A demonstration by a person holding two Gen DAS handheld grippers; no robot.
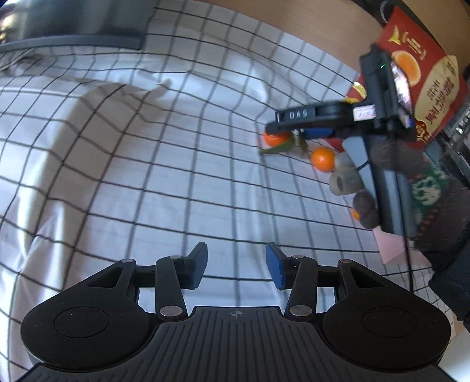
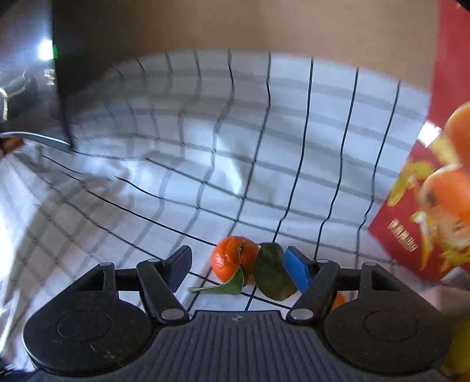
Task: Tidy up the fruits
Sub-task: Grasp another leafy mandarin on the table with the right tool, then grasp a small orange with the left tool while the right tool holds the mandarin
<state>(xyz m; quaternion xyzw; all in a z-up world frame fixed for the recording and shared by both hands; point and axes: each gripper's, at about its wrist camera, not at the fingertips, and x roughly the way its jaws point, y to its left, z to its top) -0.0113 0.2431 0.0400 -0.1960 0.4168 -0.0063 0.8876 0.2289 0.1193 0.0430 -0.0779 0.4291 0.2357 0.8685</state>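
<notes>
A tangerine with green leaves (image 2: 230, 258) lies on the checked cloth between the fingers of my right gripper (image 2: 238, 269), which is open around it without closing on it. In the left wrist view the same tangerine (image 1: 274, 138) sits under the right gripper (image 1: 296, 129), and a second tangerine (image 1: 322, 158) lies just right of it by the gloved hand. A third orange fruit (image 1: 355, 214) peeks out behind the glove. My left gripper (image 1: 236, 266) is open and empty above bare cloth.
A red fruit box (image 1: 423, 76) stands at the right edge; it also shows in the right wrist view (image 2: 423, 211). A dark object (image 1: 73, 26) lies at the far left on the cloth. The checked cloth (image 1: 147, 147) is wrinkled. A pink object (image 1: 390, 246) lies near the glove.
</notes>
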